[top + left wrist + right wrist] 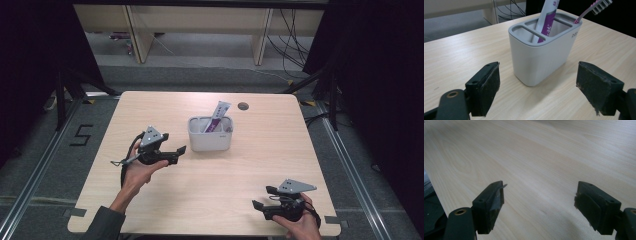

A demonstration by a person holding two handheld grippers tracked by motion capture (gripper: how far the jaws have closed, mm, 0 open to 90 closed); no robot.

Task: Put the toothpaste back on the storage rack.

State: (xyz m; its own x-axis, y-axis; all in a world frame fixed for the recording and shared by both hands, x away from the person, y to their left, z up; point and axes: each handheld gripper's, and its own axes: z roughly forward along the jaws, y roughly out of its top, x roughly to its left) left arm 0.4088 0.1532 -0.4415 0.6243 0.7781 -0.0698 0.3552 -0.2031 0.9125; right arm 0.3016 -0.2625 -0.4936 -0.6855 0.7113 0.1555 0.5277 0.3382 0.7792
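Note:
A white toothbrush holder [210,134] with a grey divided rim stands upright at the middle of the wooden table [165,105]. A purple and white toothpaste tube [218,116] leans in it, and a pink-handled toothbrush [596,6] sticks out of its far compartment. My left gripper [176,155] is just left of the holder and points at it, open, its jaws apart from the holder's walls. In the left gripper view the holder [541,52] stands ahead of that gripper [539,72]. My right gripper [262,197] rests open near the front right corner, with bare wood between its jaws [540,195].
A round cable hole [243,106] sits in the table behind the holder. The table's front edge lies just below my right hand. Dark curtains flank the table, and wooden shelving [200,30] with cables stands on the floor beyond.

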